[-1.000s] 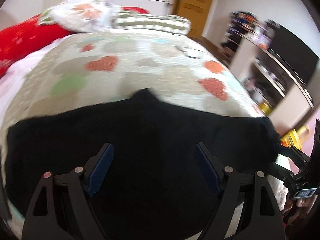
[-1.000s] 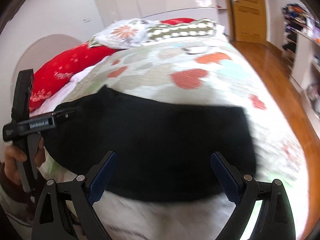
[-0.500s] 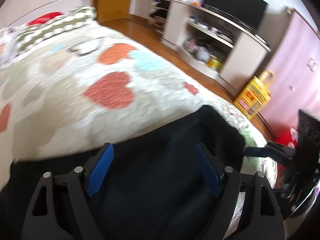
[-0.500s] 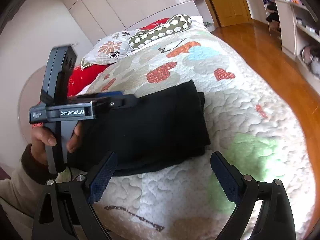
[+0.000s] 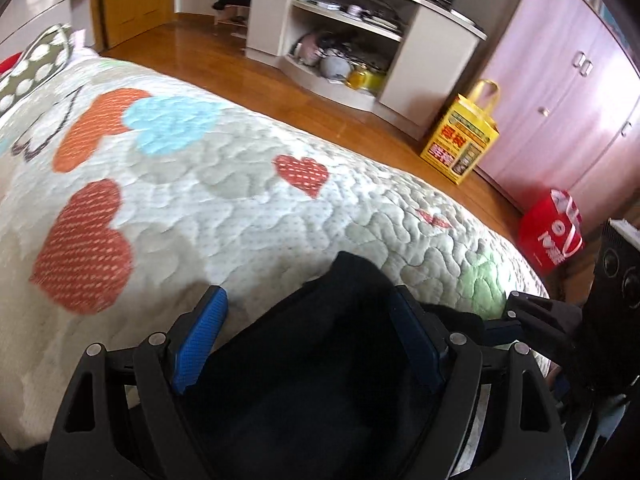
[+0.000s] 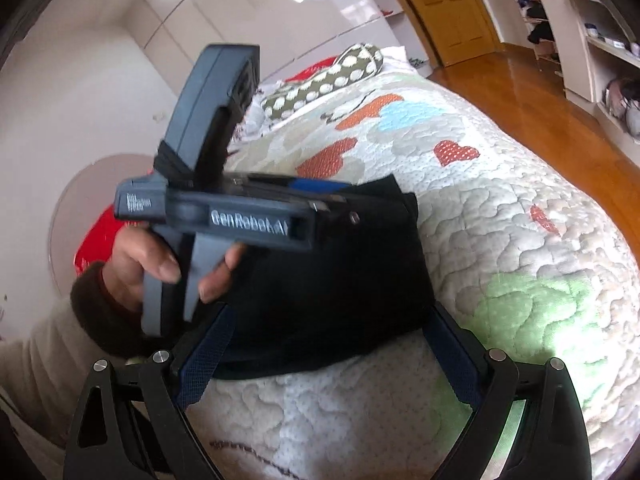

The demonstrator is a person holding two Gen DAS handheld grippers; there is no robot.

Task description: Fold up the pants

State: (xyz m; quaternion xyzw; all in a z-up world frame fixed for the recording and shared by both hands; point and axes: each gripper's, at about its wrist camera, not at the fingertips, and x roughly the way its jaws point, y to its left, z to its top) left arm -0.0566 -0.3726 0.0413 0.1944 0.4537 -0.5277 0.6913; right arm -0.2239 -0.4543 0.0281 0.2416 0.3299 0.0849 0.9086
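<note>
The black pants lie folded into a compact block on the heart-patterned quilt, near the bed's foot edge. In the left wrist view they fill the space under and between the fingers. My left gripper is open, low over the pants' top layer; it also shows in the right wrist view, held by a hand. My right gripper is open, its fingers straddling the pants' near edge just above the quilt. Its tip shows at the right of the left wrist view.
A spotted bolster and red pillows lie at the head of the bed. To the right are wood floor, a shelf unit, a yellow bag and a red bag.
Both views swung right toward the foot of the bed. The pants went from a long spread strip to a short folded block. The left gripper moved in over it.
</note>
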